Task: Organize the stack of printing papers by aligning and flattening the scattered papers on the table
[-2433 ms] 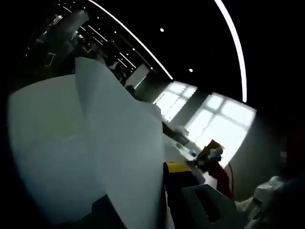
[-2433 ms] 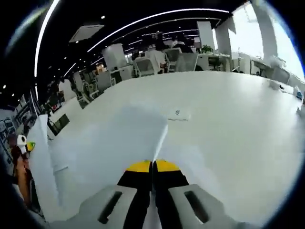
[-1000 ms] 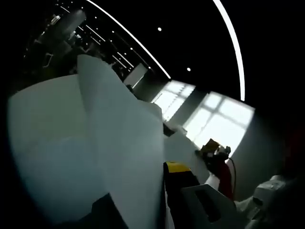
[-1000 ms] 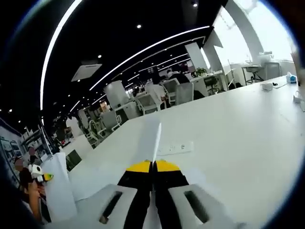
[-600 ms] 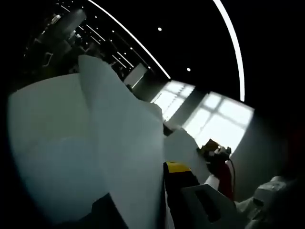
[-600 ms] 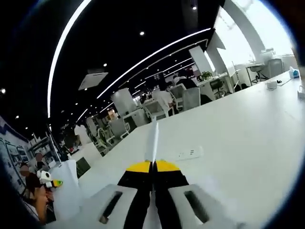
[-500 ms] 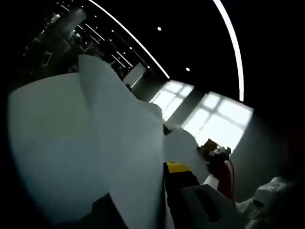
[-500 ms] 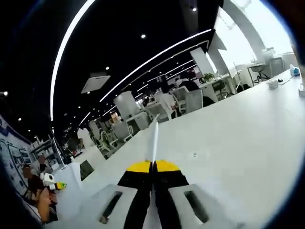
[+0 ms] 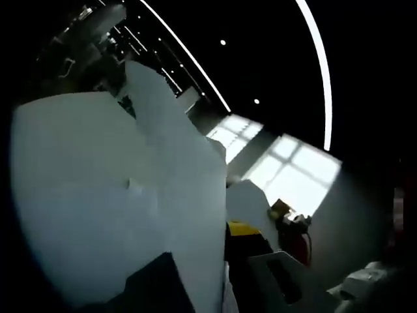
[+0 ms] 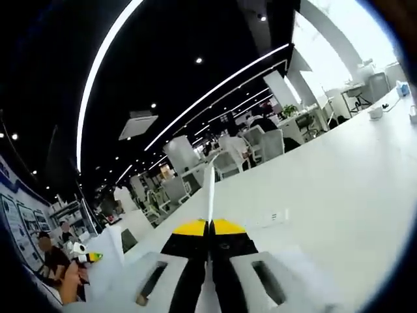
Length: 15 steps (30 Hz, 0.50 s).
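Observation:
White printing papers (image 9: 117, 202) stand upright in the left gripper view, spread wide in front of the camera. My left gripper (image 9: 228, 229) is shut on their lower edge; one yellow-tipped jaw shows and the paper hides the other. In the right gripper view my right gripper (image 10: 208, 227) is shut on the papers, which rise edge-on as a thin white line (image 10: 210, 192) between the yellow tips. The left gripper (image 10: 83, 253) appears small at the far left of that view, beside a standing white sheet (image 10: 116, 251). The right gripper (image 9: 287, 214) appears past the papers in the left gripper view.
A long white table (image 10: 339, 169) stretches ahead in the right gripper view, with a power strip (image 10: 277, 216) lying on it. Office chairs and desks stand beyond its far edge. A person sits at the far left (image 10: 52, 257). A gloved hand (image 9: 365, 287) shows at lower right.
Both cameras have tilted further upward. In the left gripper view more of the sheets' face shows and the top corner has shifted right. Both grippers stay shut on the papers.

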Tool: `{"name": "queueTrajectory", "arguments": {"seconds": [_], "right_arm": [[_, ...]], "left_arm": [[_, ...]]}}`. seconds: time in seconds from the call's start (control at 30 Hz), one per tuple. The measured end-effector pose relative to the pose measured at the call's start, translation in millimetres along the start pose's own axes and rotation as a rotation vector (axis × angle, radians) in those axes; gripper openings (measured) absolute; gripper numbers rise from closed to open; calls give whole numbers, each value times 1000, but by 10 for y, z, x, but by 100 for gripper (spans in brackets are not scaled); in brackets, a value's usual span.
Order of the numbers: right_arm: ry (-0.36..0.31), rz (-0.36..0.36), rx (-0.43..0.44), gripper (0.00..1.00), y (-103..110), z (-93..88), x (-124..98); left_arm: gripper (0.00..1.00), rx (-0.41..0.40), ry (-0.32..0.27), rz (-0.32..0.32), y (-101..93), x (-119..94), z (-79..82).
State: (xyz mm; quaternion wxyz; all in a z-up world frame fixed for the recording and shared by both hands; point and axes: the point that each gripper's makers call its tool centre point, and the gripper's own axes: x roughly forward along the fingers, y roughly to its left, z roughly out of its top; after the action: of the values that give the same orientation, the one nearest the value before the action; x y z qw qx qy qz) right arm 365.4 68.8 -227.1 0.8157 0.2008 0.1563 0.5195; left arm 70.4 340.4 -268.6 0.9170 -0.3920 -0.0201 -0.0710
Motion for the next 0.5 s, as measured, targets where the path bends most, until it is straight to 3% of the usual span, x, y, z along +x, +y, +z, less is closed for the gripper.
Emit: {"name": "queueTrajectory", "arguments": {"seconds": [0.5], "right_arm": [[12,42,-49,0,273,11,100]], "left_arm": [[6,-38,4,9,110,-7,-10]]}}
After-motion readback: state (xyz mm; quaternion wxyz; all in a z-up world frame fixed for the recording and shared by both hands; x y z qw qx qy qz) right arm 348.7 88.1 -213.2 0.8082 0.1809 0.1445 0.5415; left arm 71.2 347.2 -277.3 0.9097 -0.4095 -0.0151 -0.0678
